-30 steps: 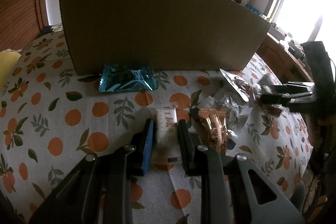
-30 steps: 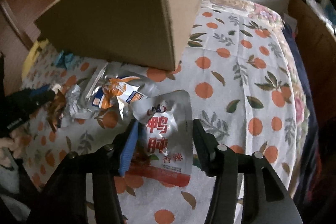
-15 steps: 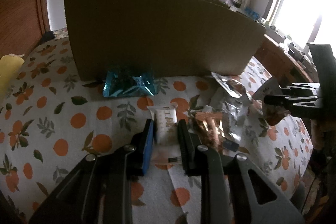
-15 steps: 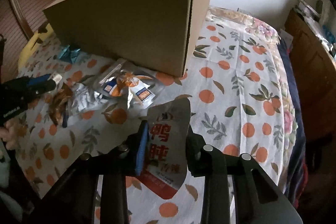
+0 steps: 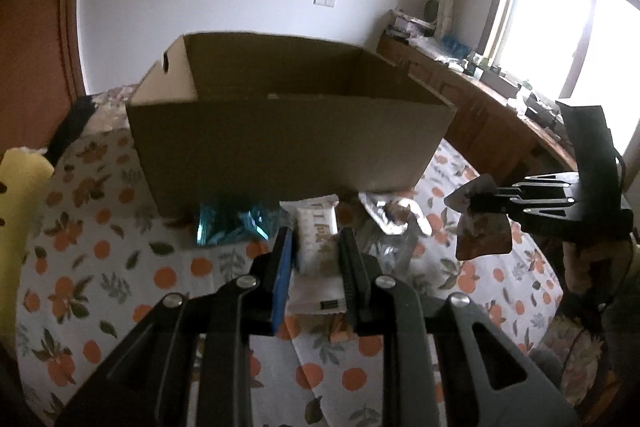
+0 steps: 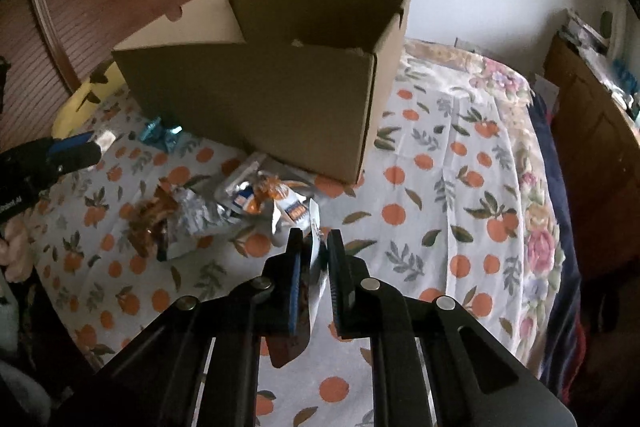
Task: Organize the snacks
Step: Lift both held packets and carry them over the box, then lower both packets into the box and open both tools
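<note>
Both grippers have risen since a second ago, each lifting a packet off the bedspread [image 6: 440, 155]. The left gripper [image 5: 316, 247] is clamped on a white bar [image 5: 318, 239]; the right gripper [image 6: 314, 247] has closed tight on a pouch [image 6: 314, 259], which hangs edge-on. Both are short of the box [image 5: 280, 139], which looks empty as far as its inside shows. A blue packet [image 5: 228, 227] and foil packets [image 6: 248, 199] are left on the bedspread.

Left hand-held gripper [image 5: 316, 251]: black angular fingers, silver screws, blue pad. Right hand-held gripper [image 6: 314, 251]: likewise.
</note>
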Demonstrator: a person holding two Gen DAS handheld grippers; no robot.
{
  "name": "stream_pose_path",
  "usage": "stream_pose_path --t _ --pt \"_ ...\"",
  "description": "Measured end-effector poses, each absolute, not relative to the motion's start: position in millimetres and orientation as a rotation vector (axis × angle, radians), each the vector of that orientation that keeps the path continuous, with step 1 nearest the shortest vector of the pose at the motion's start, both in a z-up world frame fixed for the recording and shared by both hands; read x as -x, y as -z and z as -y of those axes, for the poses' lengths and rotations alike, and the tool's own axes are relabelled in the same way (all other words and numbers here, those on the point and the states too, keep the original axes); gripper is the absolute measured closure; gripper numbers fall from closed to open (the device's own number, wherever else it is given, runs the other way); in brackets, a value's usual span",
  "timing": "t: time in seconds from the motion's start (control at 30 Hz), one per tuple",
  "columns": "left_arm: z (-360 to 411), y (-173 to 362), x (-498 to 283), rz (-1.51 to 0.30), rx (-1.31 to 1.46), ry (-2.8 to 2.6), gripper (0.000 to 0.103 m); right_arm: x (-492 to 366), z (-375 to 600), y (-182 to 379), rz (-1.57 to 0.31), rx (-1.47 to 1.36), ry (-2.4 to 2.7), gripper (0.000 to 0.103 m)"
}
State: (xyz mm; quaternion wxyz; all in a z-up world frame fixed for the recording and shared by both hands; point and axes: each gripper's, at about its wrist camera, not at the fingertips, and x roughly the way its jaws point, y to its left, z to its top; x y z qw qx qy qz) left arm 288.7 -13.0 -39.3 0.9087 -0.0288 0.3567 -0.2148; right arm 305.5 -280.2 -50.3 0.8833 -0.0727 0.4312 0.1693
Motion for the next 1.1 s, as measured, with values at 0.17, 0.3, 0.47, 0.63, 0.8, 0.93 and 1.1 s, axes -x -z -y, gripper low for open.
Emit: stream_pose_path --t 0.17,0.3,0.47,0.63,0.8,0.93,1.1 --pt "14 16 -299 -0.695 0.03 0.444 0.082 -309 277 23 -0.846 0.159 -0.367 0.093" --pt "13 -3 -313 -0.663 0.016 0.447 0.082 -315 271 -5 -0.793 0.171 -0.387 0.093" --pt "14 -25 -339 -0.628 -0.009 0.441 0.082 -329 264 -37 -0.73 0.172 -0.407 0.093" --pt "13 -36 -369 -0.606 -0.038 0.42 0.082 -354 251 -65 -0.66 0.162 -0.423 0.093" --pt "8 -33 -399 -0.618 -0.034 0.394 0.082 -382 233 -69 -0.631 0.148 -0.443 0.093" --pt "6 -27 -419 -0.632 -0.047 0.371 0.082 -401 223 -61 -0.629 0.134 -0.448 0.093" --pt "9 -16 -441 -0.661 -0.042 0.356 0.082 -427 217 -40 -0.65 0.108 -0.417 0.093"
